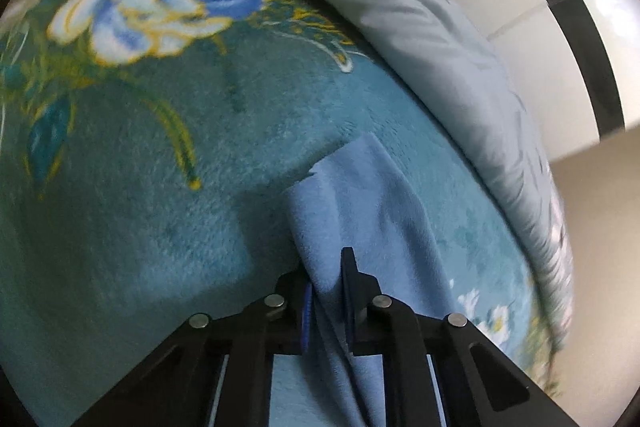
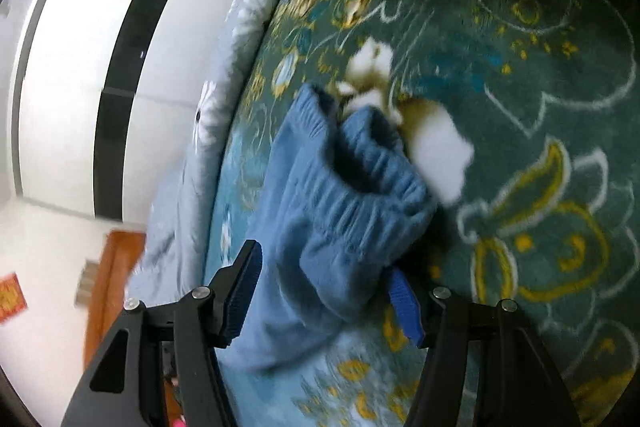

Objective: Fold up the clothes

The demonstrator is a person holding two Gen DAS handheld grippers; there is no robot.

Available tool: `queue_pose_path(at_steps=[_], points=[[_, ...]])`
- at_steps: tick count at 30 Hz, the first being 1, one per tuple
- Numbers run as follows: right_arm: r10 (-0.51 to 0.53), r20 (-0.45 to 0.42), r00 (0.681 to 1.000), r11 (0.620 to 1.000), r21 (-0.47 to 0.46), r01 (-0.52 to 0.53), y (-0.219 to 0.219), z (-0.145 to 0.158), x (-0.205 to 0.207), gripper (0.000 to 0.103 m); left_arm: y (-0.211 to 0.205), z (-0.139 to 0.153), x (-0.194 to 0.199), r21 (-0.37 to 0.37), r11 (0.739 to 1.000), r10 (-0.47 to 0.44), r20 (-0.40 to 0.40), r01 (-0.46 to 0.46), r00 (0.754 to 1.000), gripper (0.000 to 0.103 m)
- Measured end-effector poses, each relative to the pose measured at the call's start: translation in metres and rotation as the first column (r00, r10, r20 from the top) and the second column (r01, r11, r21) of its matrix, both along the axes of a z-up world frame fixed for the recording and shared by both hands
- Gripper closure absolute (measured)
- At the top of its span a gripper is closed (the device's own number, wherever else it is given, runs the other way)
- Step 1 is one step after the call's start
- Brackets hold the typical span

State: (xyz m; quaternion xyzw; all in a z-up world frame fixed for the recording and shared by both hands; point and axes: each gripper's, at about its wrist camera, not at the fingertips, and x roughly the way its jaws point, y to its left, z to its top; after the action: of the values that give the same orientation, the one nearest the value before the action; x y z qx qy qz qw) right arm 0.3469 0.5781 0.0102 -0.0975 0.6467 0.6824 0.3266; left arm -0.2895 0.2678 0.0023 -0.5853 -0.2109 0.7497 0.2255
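Observation:
A light blue garment lies on a teal floral blanket point(image 1: 132, 227). In the left wrist view my left gripper point(image 1: 326, 267) is shut on a plain edge of the blue garment point(image 1: 360, 195), which hangs forward from the fingers. In the right wrist view my right gripper point(image 2: 324, 283) is open, its fingers standing on either side of the garment's gathered elastic waistband end point(image 2: 340, 195). The blue pads point(image 2: 404, 303) do not press the cloth. The rest of the garment is out of view.
A pale grey-blue quilt point(image 1: 420, 27) is bunched along the blanket's far edge, also seen in the right wrist view point(image 2: 208, 115). Beyond it stand a white wardrobe with black strips point(image 2: 80, 87) and a wooden floor point(image 2: 116, 267).

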Motion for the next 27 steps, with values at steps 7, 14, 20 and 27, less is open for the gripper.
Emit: queue_pose_path(at_steps=[7,14,20,27], points=[[0.043,0.111,0.993,0.997,0.059,-0.05,0.026,0.025,-0.022,0.089,-0.016,0.02,0.002,0.099,0.993,0.062,0.042,-0.066,0.997,0.096],[0.162,0.101,0.982,0.936,0.301,-0.185,0.014,0.113,-0.011,0.092,-0.067,0.084,0.033,0.279,0.96,0.011,-0.065,0.008,0.998,0.096],[0.244,0.099,0.965,0.925,0.276,-0.262,-0.014,0.087,0.031,0.092,-0.146,0.078,0.072,0.251,0.967,-0.011,-0.115,0.04,0.993,0.096],[0.26,0.137,0.956,0.955,0.107,-0.275,-0.021,0.016,0.036,0.091,-0.166,0.012,0.075,0.116,0.993,0.007,0.028,-0.01,1.0,0.096]])
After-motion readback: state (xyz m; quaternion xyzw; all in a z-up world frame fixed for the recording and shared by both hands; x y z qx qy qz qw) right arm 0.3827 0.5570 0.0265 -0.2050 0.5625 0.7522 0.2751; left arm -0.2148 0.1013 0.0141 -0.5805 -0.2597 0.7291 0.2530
